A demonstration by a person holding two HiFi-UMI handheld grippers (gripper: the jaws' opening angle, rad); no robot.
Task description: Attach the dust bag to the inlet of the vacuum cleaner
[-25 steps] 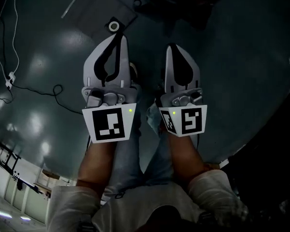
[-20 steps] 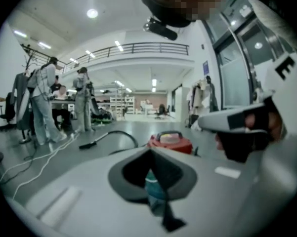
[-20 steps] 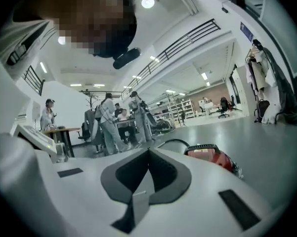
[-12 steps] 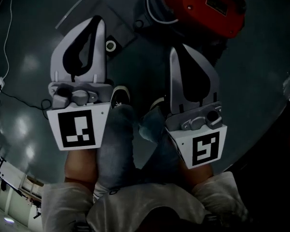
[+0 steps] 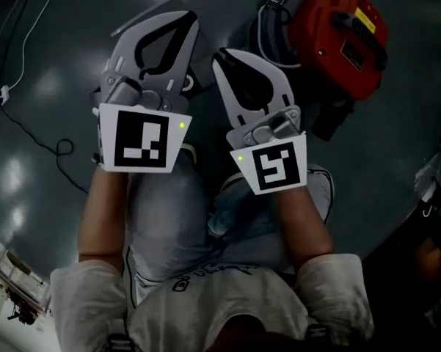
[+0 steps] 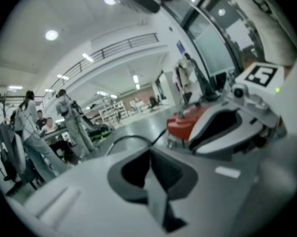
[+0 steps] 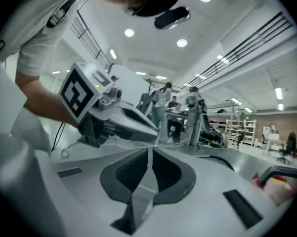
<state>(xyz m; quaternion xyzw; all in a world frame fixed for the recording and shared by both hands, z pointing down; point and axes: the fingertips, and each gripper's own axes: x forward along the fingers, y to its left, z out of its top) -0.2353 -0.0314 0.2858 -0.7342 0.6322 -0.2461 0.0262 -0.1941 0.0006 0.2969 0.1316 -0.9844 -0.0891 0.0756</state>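
Holding both arms out over the lap, the person has the left tongs and right tongs side by side, each clenched with nothing between the jaws. Just beyond the left pair, the grey dust bag lies on the dark floor, mostly hidden. Farther off, past the right pair, stands the red vacuum cleaner.

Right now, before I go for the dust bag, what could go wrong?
The dust bag lies mostly hidden under the left hand-held gripper, so a grab may miss its collar. That one and the right hand-held gripper are both shut and empty; reaching in closed could shove the bag. Cable loops beside the vacuum cleaner might snag.
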